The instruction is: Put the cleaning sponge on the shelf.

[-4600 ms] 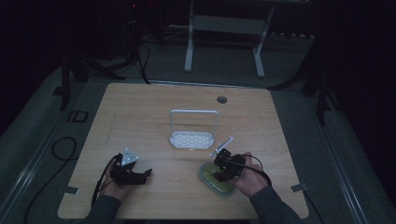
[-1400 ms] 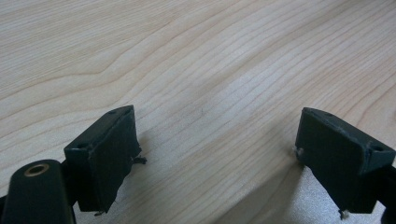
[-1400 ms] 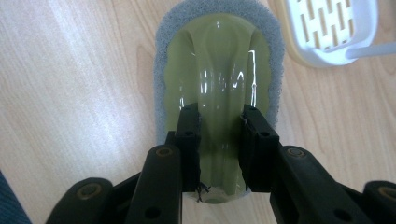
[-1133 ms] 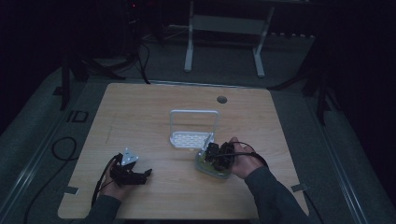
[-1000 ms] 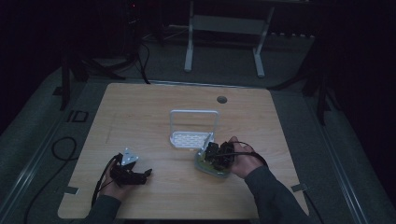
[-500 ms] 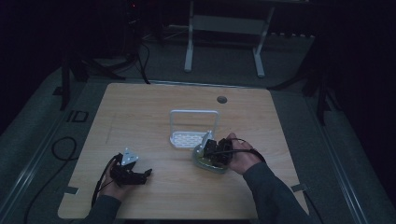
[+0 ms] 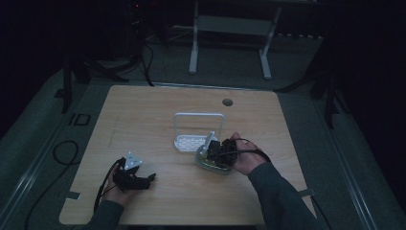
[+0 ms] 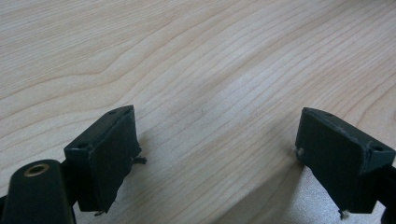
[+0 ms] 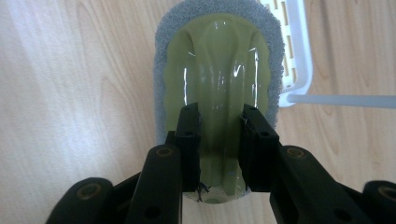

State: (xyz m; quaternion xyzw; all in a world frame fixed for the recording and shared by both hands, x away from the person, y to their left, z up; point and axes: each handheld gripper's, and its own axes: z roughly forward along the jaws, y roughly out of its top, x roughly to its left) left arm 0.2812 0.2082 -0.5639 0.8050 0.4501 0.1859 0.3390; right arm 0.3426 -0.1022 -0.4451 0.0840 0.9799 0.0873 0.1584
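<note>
Item 1, left gripper [image 7: 148, 178]: sitting near the table's front edge, at about 7 o'clock from the table's middle in the high view, in the person's left hand [image 7: 117, 187]. In the left gripper view its jaws are standing wide apart over bare wood grain, released and gripping nothing [image 8: 212, 158].

Item 2, right gripper [image 7: 213, 152]: lying at about 4 o'clock from the table's middle, in the person's right hand [image 7: 245, 155], cable looping over the wrist. In the right gripper view its two black jaws are pressing on either side of the raised ridge of the scrubbing pad's handle, clenched on it [image 9: 219, 147].

Item 3, scrubbing pad [image 9: 219, 70]: an oval pad with a grey abrasive rim and a glossy yellow-green plastic top, resting flat on the table [image 7: 143, 120] under the right gripper. Its far end is lying just beside the white rack, at the rack's 5 o'clock corner in the high view.

Item 4, white rack [image 7: 191, 142]: a perforated white tray with an upright wire frame, standing near the table's middle.

Item 5, cable hole [image 7: 228, 102]: sitting at about 1 o'clock, close to the table's far edge.

Item 6, white stand [image 7: 230, 28]: standing on the floor beyond the table at 12 o'clock.
</note>
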